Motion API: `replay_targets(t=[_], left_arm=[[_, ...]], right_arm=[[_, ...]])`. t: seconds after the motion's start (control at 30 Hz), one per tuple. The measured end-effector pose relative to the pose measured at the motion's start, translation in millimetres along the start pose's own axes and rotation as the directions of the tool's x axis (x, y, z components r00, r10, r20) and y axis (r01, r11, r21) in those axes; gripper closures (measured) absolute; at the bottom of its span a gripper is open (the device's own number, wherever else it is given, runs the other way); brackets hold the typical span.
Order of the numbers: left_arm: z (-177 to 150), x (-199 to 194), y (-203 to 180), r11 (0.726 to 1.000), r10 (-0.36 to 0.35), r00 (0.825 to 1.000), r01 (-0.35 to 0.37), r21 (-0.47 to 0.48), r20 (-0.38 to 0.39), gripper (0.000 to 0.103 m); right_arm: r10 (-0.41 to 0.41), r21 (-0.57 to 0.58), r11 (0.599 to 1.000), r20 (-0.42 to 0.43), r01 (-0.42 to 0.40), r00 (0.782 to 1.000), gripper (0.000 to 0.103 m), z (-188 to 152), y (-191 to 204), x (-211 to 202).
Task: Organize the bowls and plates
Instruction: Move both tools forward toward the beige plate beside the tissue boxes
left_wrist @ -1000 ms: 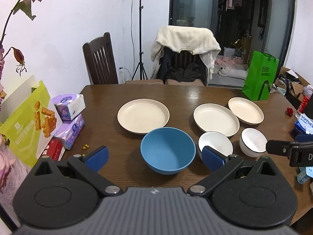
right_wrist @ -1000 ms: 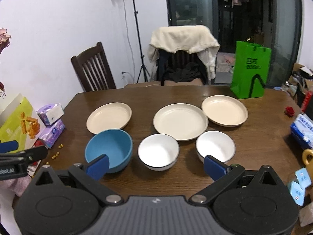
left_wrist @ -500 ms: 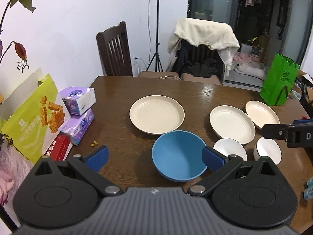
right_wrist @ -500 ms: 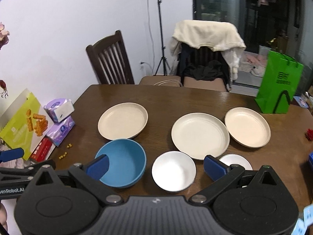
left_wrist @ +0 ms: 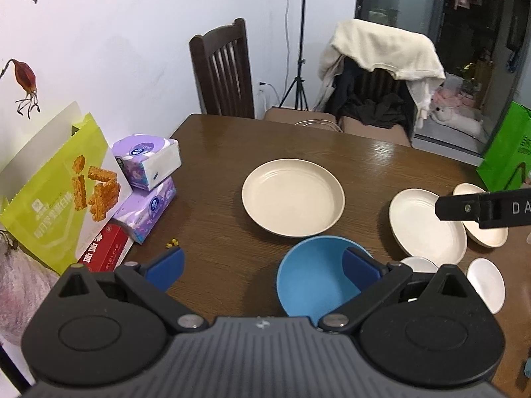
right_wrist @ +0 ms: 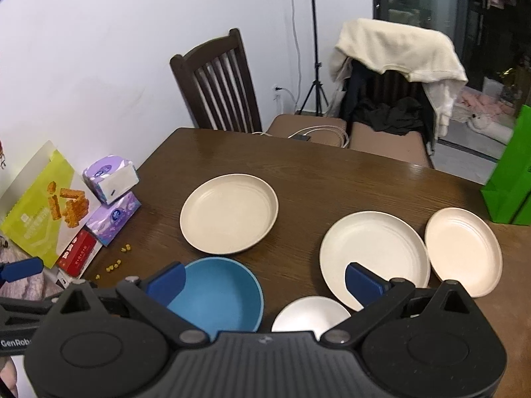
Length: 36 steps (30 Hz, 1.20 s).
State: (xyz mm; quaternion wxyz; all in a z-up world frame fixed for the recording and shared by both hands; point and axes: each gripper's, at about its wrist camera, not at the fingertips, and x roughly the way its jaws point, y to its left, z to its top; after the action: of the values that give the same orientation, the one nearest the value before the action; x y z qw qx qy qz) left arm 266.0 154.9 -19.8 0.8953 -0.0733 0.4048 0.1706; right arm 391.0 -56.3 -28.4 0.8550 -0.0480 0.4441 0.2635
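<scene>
Three cream plates lie on the brown table (right_wrist: 332,179): a left plate (right_wrist: 229,214) (left_wrist: 292,197), a middle plate (right_wrist: 373,255) (left_wrist: 424,222) and a right plate (right_wrist: 463,252) (left_wrist: 484,235). Nearer me sit a blue bowl (left_wrist: 315,282) (right_wrist: 219,295) and two white bowls (left_wrist: 418,263) (left_wrist: 486,282); only one white bowl (right_wrist: 310,313) shows in the right wrist view. My left gripper (left_wrist: 262,265) is open above the table, its right finger over the blue bowl. My right gripper (right_wrist: 264,282) is open and empty, hovering between the blue bowl and the middle plate.
Purple tissue packs (left_wrist: 146,162), a green snack bag (left_wrist: 63,192) and a red box (left_wrist: 103,248) crowd the table's left edge, with yellow crumbs (right_wrist: 113,267) nearby. Two chairs (right_wrist: 219,83) stand behind the table, one draped with a cream cloth (right_wrist: 398,49). A green bag (right_wrist: 511,175) stands at the right.
Both cameras have swung left and drawn closer to the table, so the dishes shifted right and down in view. Both grippers stay open, and no dish has moved.
</scene>
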Motion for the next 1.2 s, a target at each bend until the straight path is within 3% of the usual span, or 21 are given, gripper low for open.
replay_targets(t=[0.23, 0.7, 1.2], left_arm=[[13.4, 25.3, 1.7, 0.999, 0.03, 0.999, -0.031, -0.035, -0.014, 0.0], [37.7, 87.1, 3.4, 0.989, 0.066, 0.995, -0.075, -0.127, -0.072, 0.0], [65.1, 173.4, 26.4, 0.949, 0.105, 0.977, -0.154, -0.276, -0.185, 0.0]], right_arm=[[0.043, -0.012, 0.999, -0.032, -0.044, 0.999, 0.001, 32.1, -6.0, 38.0], [0.05, -0.019, 0.998, -0.11, -0.052, 0.993, 0.002, 84.0, -17.4, 129.9], [0.067, -0.063, 0.994, -0.244, -0.085, 0.967, 0.01, 111.4, -21.8, 232.6]])
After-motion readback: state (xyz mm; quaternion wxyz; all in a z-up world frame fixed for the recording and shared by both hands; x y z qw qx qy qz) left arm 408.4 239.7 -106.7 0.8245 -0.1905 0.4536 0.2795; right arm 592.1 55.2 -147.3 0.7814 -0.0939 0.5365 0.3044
